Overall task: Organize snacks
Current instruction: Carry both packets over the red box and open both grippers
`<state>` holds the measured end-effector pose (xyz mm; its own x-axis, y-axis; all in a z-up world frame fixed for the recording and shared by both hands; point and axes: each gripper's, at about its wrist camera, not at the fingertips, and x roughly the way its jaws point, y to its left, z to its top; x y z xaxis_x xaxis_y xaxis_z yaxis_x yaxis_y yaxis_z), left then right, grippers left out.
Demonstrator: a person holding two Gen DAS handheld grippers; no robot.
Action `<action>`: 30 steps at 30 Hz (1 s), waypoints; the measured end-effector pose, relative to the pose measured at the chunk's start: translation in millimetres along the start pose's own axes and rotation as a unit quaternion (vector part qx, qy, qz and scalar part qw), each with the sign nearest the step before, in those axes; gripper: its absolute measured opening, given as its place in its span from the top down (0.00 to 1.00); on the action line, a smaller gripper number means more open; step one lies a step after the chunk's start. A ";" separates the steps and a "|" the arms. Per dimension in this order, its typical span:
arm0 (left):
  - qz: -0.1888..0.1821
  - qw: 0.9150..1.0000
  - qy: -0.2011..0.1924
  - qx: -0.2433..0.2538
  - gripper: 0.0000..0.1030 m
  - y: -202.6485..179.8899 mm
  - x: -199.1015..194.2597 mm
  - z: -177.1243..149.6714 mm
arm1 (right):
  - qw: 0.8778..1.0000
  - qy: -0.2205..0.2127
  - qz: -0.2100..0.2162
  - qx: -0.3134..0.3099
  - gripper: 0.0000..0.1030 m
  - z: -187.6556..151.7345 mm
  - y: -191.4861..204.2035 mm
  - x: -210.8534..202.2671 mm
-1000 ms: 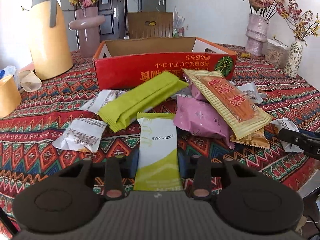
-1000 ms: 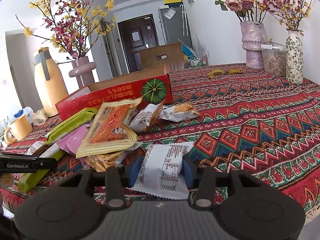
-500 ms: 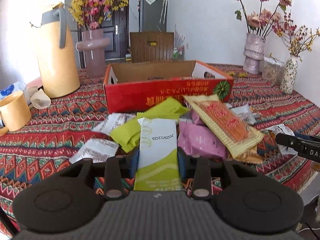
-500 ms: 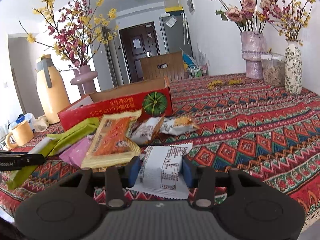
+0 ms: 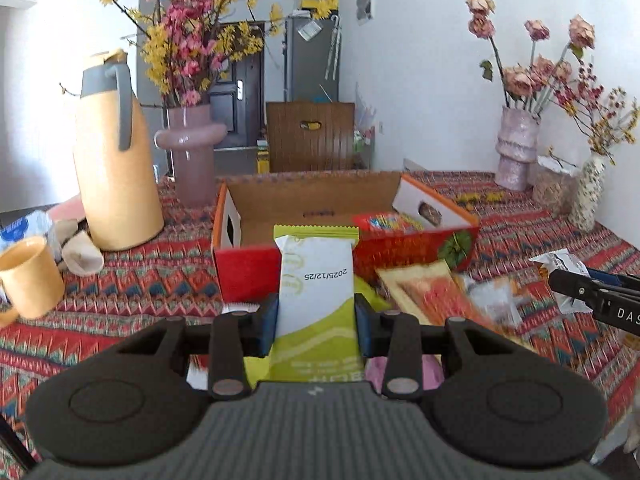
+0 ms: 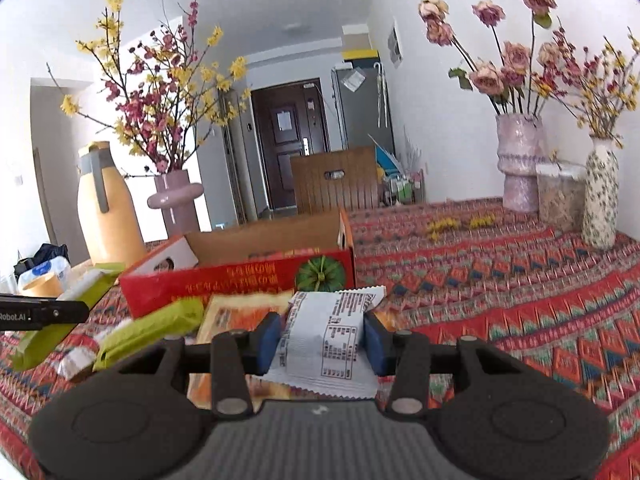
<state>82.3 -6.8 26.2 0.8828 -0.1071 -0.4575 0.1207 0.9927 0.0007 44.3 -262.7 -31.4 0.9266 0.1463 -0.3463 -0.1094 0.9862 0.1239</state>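
My left gripper (image 5: 316, 322) is shut on a white and green snack packet (image 5: 316, 280), held in the air in front of the red cardboard box (image 5: 248, 276). A red snack packet (image 5: 386, 222) lies inside the box at its right. My right gripper (image 6: 320, 338) is shut on a white snack packet (image 6: 328, 332) with black print, lifted above the pile. In the right wrist view the red box (image 6: 240, 284) stands just beyond, with a green packet (image 6: 152, 330) and an orange packet (image 6: 240, 314) lying before it. The right gripper (image 5: 592, 300) also shows at the left view's right edge.
A patterned tablecloth (image 6: 500, 280) covers the table. A yellow jug (image 5: 116, 160), a pink vase (image 5: 192, 148) and a yellow mug (image 5: 28, 276) stand at the left. Flower vases (image 6: 520, 160) and a jar (image 6: 560, 192) stand at the far right. A wooden chair (image 5: 310, 136) is behind the box.
Both grippers have risen with their packets off the table. The view has tipped up, so the box's inside now shows and the pile has dropped low in the frames.
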 end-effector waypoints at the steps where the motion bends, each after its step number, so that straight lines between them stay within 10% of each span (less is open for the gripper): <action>1: 0.003 1.000 -0.004 0.001 0.62 -0.6 3.0 3.9 | 1.000 -0.003 0.001 -0.001 0.58 4.3 0.4 3.9; 30: 0.070 0.997 -0.004 -0.036 0.62 24.0 158.1 85.3 | 0.999 0.030 0.033 -0.029 0.58 97.7 30.6 197.5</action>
<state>263.5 -4.6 29.8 0.8920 0.0332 -0.4509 -0.0367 0.9993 0.0009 259.1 -211.2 -5.2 0.8935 0.2133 -0.3951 -0.1910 0.9769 0.0955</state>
